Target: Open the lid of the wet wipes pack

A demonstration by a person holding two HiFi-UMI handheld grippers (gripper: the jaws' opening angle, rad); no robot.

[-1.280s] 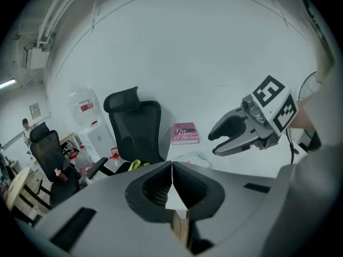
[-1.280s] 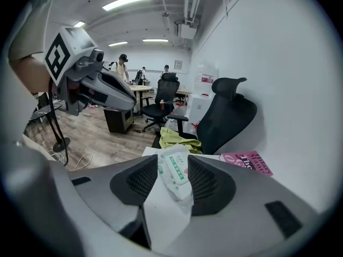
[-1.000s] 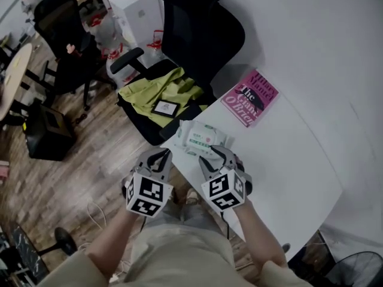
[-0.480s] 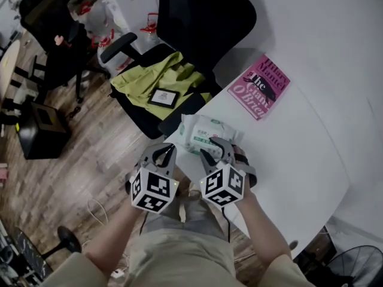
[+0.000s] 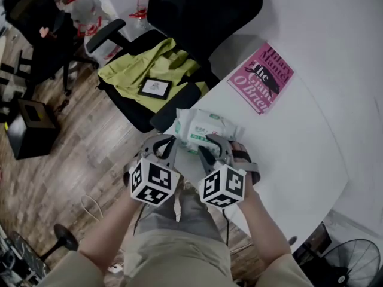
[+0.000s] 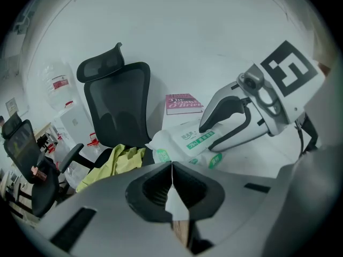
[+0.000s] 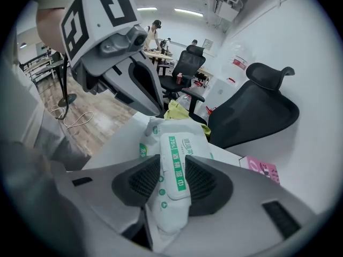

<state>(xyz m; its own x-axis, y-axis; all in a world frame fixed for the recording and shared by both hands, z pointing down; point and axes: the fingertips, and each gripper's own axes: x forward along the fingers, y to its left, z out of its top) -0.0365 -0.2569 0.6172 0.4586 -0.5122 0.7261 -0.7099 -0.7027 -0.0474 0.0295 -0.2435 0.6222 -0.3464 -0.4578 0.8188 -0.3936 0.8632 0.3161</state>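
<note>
The white wet wipes pack (image 5: 206, 126) with a green label lies near the table's front left edge, its lid flat. My right gripper (image 5: 213, 146) straddles the pack's near end. In the right gripper view the pack (image 7: 172, 157) fills the gap between the two dark pads (image 7: 140, 182); the jaws are closing, and I see no clear squeeze on the wrapper. My left gripper (image 5: 162, 147) hangs just left of the pack, off the table edge, and is shut on nothing. In the left gripper view the pack (image 6: 185, 142) lies ahead, with the right gripper (image 6: 208, 137) over it.
A pink book (image 5: 261, 76) lies farther back on the white table (image 5: 293, 154). A black office chair (image 5: 197, 17) with a yellow-green cloth (image 5: 149, 70) and a small dark card (image 5: 154, 88) stands beyond the table edge. More chairs and wooden floor are to the left.
Both grippers have come down toward the pack. The right gripper's fingers now sit astride its near end and its jaws have narrowed a little. The left gripper stays shut.
</note>
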